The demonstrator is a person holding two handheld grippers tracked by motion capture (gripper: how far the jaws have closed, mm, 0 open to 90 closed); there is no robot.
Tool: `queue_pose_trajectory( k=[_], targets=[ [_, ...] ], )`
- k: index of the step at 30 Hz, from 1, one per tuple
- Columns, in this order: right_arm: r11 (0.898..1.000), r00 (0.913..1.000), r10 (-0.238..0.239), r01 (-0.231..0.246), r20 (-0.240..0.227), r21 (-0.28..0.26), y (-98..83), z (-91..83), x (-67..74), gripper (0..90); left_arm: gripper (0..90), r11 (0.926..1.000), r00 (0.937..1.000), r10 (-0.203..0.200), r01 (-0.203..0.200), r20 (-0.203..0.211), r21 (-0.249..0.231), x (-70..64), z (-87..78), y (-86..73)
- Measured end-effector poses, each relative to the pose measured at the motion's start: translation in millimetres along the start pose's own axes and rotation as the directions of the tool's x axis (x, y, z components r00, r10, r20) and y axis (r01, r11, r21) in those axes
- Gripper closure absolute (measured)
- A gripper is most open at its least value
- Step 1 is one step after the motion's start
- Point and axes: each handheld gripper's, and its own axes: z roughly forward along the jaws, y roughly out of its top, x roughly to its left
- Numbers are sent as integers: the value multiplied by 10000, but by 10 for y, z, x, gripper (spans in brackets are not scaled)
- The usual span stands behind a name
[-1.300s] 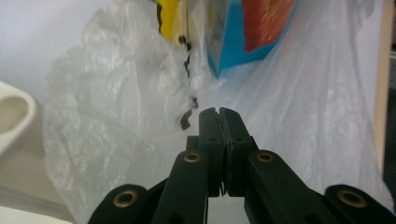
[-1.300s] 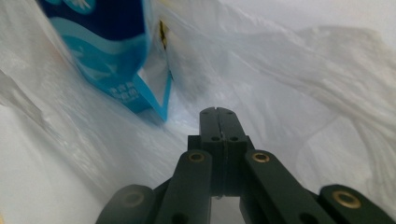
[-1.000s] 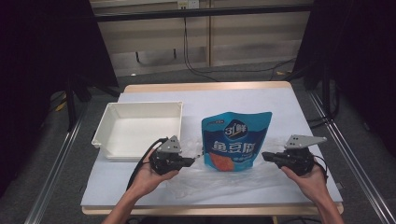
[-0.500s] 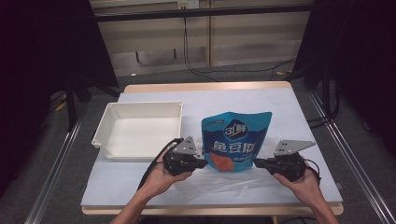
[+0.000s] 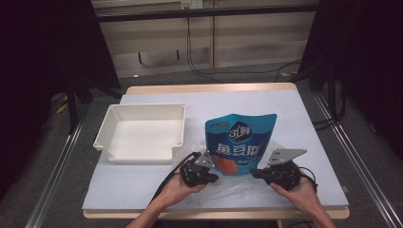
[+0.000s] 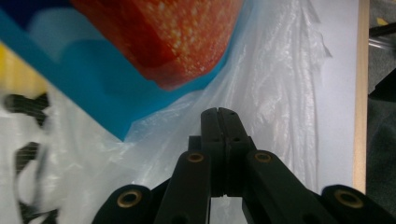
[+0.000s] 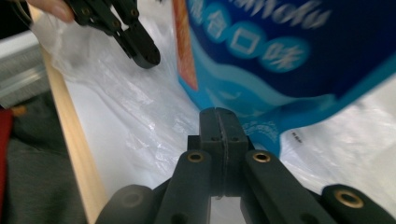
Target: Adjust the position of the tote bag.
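- High view: left gripper (image 5: pixel 212 178) and right gripper (image 5: pixel 254 174) have both drawn in toward the near edge of the blue snack pouch (image 5: pixel 240 142) over the last second; a second back they sat wider apart, out to either side.
- Left gripper view: jaws pressed together, nothing between them, tip just short of the pouch's lower corner (image 6: pixel 140 60), over the clear plastic bag (image 6: pixel 261 93).
- Right gripper view: jaws likewise together and empty, tip near the pouch's other bottom corner (image 7: pixel 280 70); the left gripper (image 7: pixel 144 52) shows farther off.
- Pouch has not shifted: centre of the bench (image 5: pixel 304 123), lying on the crumpled bag (image 5: pixel 228 187), which spreads toward the near edge.
- White tray (image 5: pixel 142 133) just left of the pouch, empty, unchanged.
- Reading: approach phase. The hands are closing on the bag or pouch from both sides; with both sets of jaws together, nothing is gripped yet, and they would need to part first.
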Motion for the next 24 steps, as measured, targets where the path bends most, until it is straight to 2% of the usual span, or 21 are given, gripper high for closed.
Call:
queue_pose_trajectory(
  k=[4, 6, 7, 9, 11, 12, 13, 14, 16, 17, 18, 20, 22, 24],
  targets=[
    [9997, 10000, -60, 60, 15, 257, -13, 134, 23, 900, 900, 9999, 10000, 46, -45, -71, 152, 0, 11, 3],
    [9992, 9999, -119, 120, -28, 388, -17, 206, 33, 900, 900, 9998, 10000, 56, -57, 43, 173, -4, 28, -2],
    [9987, 9999, -161, 164, -58, 472, -20, 236, 41, 900, 900, 9998, 10000, 65, -64, -49, 190, -10, 38, -4],
    [9976, 9997, -245, 241, 53, 644, -29, 287, 63, 900, 900, 9999, 10000, 62, -61, -31, 123, -15, 46, -6],
    [9974, 9997, -185, 173, 162, 694, -43, 332, 72, 900, 900, 9999, 10000, 23, -24, 69, 155, -9, 41, -4],
    [9970, 9999, -131, 126, 60, 769, -64, 379, 84, 900, 900, 9999, 10000, 10, -10, -4, 145, -10, 40, -1],
    [9933, 9995, -307, 305, 2, 1113, -82, 429, 107, 900, 900, 10000, 9999, -39, 39, 94, 68, -9, 35, 3],
    [9929, 9995, -315, 310, 23, 1147, -91, 428, 143, 900, 900, 10000, 9999, -47, 47, 115, 27, -10, 33, 6],
    [9917, 9988, -399, 429, -271, 1215, -98, 409, 164, 900, 900, 9999, 9998, -127, 127, 121, -52, -12, 34, 12],
    [9924, 9981, -379, 432, -481, 1155, -120, 398, 175, 900, 900, 9995, 9998, -203, 205, 86, -242, -10, 45, 12],
    [9926, 9966, -294, 381, -767, 1150, -147, 374, 184, 900, 900, 9996, 9997, -227, 228, 128, -139, -4, 39, 16],
    [9922, 9949, -290, 404, -967, 1180, -180, 338, 210, 900, 900, 9993, 9997, -238, 241, 96, -282, -9, 44, 15],
    [9917, 9918, -456, 594, -1197, 1143, -203, 317, 238, 900, 900, 9991, 9995, -283, 286, 113, -328, -5, 21, 22],
    [9889, 9902, -708, 854, -1202, 1215, -221, 288, 260, 900, 900, 9983, 9993, -315, 325, 207, -494, 10, -5, 28]
  ],
)
